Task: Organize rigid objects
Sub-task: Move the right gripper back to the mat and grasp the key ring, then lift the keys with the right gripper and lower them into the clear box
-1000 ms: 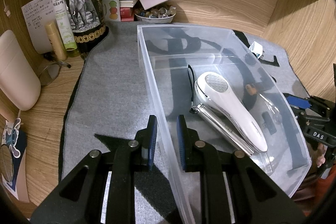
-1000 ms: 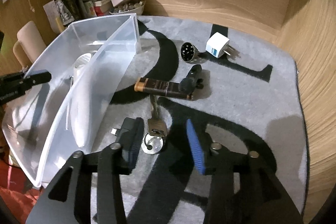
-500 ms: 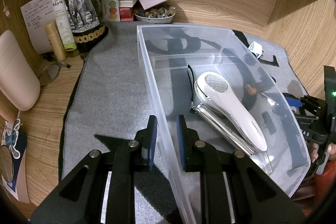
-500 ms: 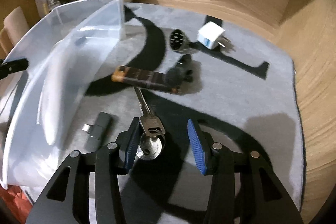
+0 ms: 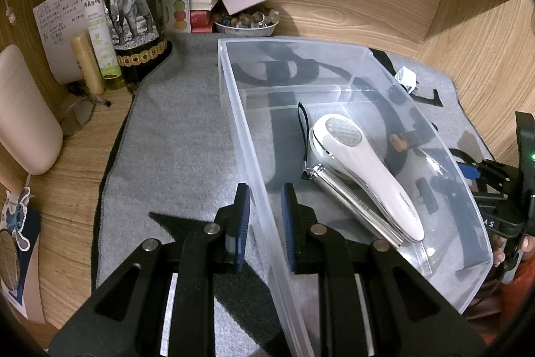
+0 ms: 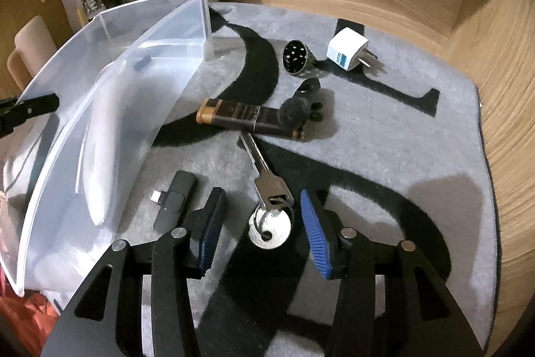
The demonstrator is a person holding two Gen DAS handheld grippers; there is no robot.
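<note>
Right tool (image 6: 260, 228) standing half apart, jaws bracketing the key (image 6: 265, 176) and its round silver tag (image 6: 269, 228), nothing pinched yet; tag lying flat on the grey mat (image 6: 384, 129) right between the pads, key blade running away ahead toward the brown lighter (image 6: 247, 117). Judged small, light, stiff metal, thin and slick, lying flush on soft pile: likely to skate or tip under a careless squeeze. Best taken across the thick square head of the key or the tag's rim, pads pressed down into the mat first; loose ring joint likely to let the tag dangle once lifted. Just left of the tool, a small black adapter (image 6: 175, 199); farther ahead, a black clip-on microphone (image 6: 301, 107), a round perforated cap (image 6: 296, 56), a white plug (image 6: 347, 52). Left tool (image 5: 265, 219) clamped together on the near wall of the clear bin (image 5: 334, 56), steadying it; inside, just right of the pads, a white shaver (image 5: 364, 169) lying over a steel nail clipper (image 5: 354, 209)

Against a second ago: right tool come forward, key tag moved from ahead of the pads to between them, adapter now clear at the left; left tool unchanged on the bin
</note>
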